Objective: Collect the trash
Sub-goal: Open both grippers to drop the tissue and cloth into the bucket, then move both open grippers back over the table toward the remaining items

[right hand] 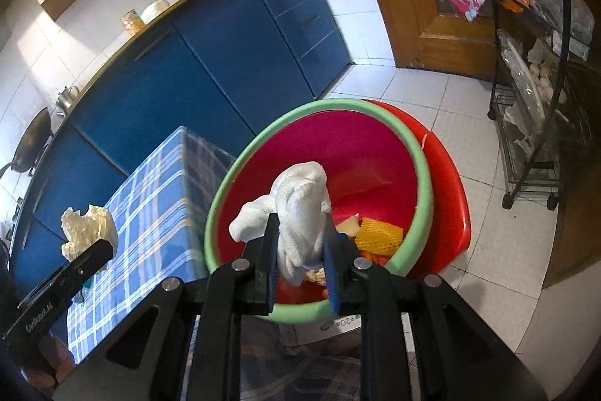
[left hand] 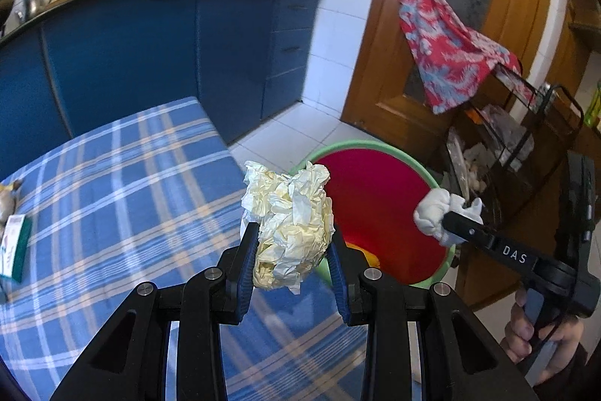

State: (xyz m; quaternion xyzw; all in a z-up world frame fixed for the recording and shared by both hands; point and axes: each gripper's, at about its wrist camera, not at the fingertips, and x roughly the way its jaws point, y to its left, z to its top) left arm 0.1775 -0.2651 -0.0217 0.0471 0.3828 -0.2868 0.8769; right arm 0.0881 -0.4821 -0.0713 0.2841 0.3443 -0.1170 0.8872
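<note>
My left gripper (left hand: 293, 250) is shut on a crumpled yellowish paper wad (left hand: 289, 224) and holds it above the right edge of the blue plaid table (left hand: 112, 198). The wad also shows in the right wrist view (right hand: 88, 230). My right gripper (right hand: 300, 243) is shut on a white crumpled cloth wad (right hand: 300, 209) and holds it over the red bin with a green rim (right hand: 375, 156). The bin (left hand: 379, 213) stands on the floor beside the table and holds yellow and orange trash (right hand: 377, 235). The right gripper also shows in the left wrist view (left hand: 456, 222).
A small green and white packet (left hand: 15, 245) and a brownish scrap (left hand: 7, 198) lie at the table's left edge. Blue kitchen cabinets (left hand: 150, 55) stand behind. A black wire rack (right hand: 537, 93) with bags and a wooden door (left hand: 394, 25) with a red cloth (left hand: 443, 40) are to the right.
</note>
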